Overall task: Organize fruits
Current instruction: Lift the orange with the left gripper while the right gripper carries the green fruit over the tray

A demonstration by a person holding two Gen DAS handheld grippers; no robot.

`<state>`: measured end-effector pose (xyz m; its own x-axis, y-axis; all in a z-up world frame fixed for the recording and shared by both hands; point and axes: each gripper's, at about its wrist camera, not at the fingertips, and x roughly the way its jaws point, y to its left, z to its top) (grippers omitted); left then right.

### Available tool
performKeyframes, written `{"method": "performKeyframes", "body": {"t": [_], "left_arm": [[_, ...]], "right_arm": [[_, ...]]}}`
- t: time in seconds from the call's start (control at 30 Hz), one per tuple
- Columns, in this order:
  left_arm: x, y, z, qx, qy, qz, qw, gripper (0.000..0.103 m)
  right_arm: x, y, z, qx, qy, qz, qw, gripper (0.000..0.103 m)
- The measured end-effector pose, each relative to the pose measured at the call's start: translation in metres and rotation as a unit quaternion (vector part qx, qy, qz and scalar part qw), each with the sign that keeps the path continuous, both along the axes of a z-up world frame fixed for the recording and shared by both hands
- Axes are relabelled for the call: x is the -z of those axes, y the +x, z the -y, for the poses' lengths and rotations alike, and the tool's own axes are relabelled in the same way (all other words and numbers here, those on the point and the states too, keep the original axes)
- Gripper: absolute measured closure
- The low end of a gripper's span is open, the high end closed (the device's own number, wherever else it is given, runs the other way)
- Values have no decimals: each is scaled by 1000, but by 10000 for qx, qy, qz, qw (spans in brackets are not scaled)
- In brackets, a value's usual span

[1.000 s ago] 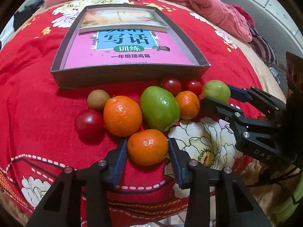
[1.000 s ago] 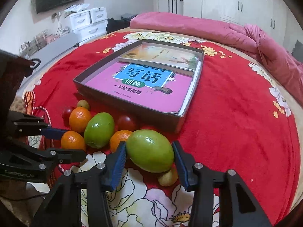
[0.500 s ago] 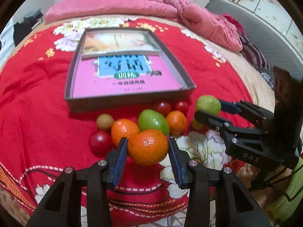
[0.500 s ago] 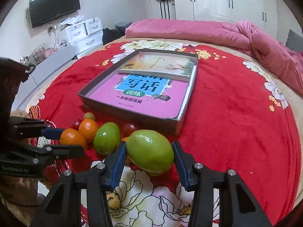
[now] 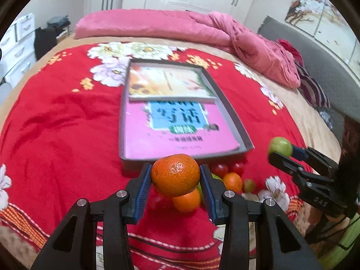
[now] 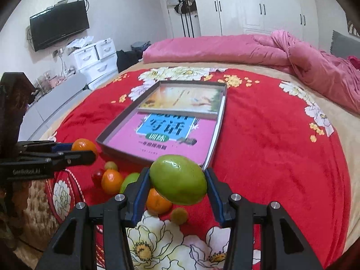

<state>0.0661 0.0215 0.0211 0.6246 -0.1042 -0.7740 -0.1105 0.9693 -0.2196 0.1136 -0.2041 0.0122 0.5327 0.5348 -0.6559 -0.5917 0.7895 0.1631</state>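
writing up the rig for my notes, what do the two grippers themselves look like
Both look alike: matte black angular frames with triangular cut-outs and silver round bolt heads. The fingers carry ribbed blue pads. The right gripper, seen sideways, bears pale lettering; so does the left gripper. No sleeves or hands show.

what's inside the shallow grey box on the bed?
The grey box holds a pink book lying flat, with a second, lighter-covered book overlapping its far end. No fruit is inside. Whatever lies beneath the books is covered.

books (image 5: 175, 121) in tray (image 5: 234, 117), fruits (image 6: 112, 181) before it (bedspread (image 6: 270, 157))
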Motion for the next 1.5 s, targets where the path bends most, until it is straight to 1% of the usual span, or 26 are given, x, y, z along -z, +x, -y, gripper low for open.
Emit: {"method": "performKeyframes", "body": {"t": [0.17, 0.27, 0.37, 0.53, 0.67, 1.03, 1.1, 1.17, 1.5], "left_arm": [[-8, 5, -17, -185, 36, 90, 9998, 59], [-13, 8, -21, -209, 120, 161, 9996, 59], [-15, 14, -24, -228, 124, 182, 9995, 59], [-13, 30, -31, -314, 125, 125, 9994, 59], [-3, 43, -33, -362, 113, 23, 9993, 59], [23, 65, -31, -128, 168, -71, 9998, 59], [26, 66, -29, -74, 210, -63, 9997, 59], [30, 68, -29, -9, 158, -81, 9998, 59], [44, 72, -19, 244, 320, -226, 9989, 59]], "right_arm": [[-11, 6, 1, 81, 74, 93, 9999, 55], [-17, 9, 2, 112, 131, 138, 9998, 55], [-22, 13, 3, 160, 128, 188, 9996, 55], [-26, 20, -1, 201, 118, 222, 9995, 55], [-28, 27, -10, 184, 85, 242, 9995, 55], [-20, 41, -34, 142, 35, 131, 9998, 55], [-18, 42, -37, 146, -5, 123, 9998, 55], [-15, 44, -38, 148, -22, 86, 9999, 55], [1, 52, -51, 153, -228, -63, 9996, 55]]}}
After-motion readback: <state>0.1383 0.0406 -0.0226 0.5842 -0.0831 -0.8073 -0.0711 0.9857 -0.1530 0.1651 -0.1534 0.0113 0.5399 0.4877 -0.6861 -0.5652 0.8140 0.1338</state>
